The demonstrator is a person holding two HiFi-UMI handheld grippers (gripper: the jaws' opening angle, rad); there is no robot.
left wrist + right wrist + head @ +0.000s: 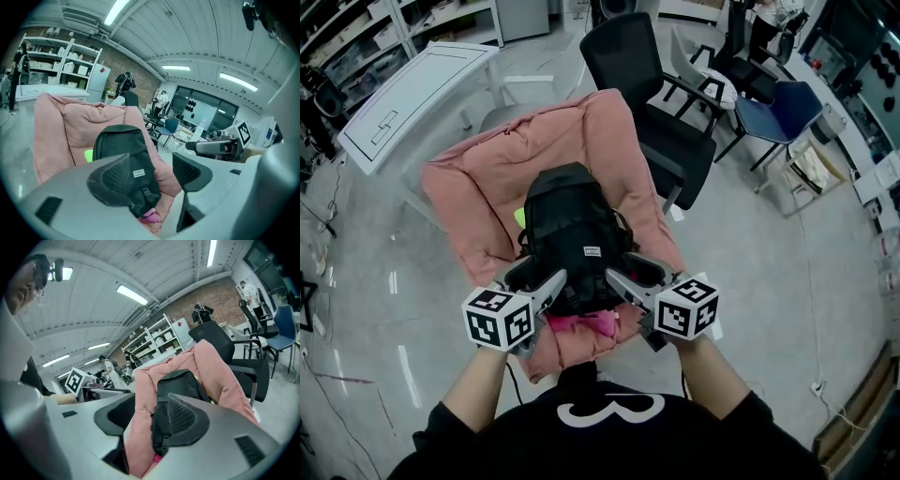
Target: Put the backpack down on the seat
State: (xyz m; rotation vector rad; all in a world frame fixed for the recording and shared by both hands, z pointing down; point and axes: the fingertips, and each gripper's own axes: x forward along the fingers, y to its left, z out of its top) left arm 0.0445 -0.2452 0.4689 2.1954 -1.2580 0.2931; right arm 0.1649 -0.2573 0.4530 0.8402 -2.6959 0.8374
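A black backpack (572, 230) stands upright on the pink cushioned seat (469, 187), its back leaning against the cushion. Both grippers sit at its lower front corners. My left gripper (536, 275) is open, as is my right gripper (636, 274), and neither pad presses on the bag. In the left gripper view the backpack (123, 145) lies ahead of the open left gripper (152, 174), partly behind one pad, on the pink seat (56, 126). From the right gripper view the backpack (177, 379) shows past the open right gripper (150, 416). A magenta piece (581, 325) pokes out under the bag.
A black office chair (661, 103) stands just behind the seat on the right, with a blue chair (778, 108) farther right. A white table (422, 89) is at the back left, shelves beyond it. A yellow-green bit (518, 217) shows beside the backpack.
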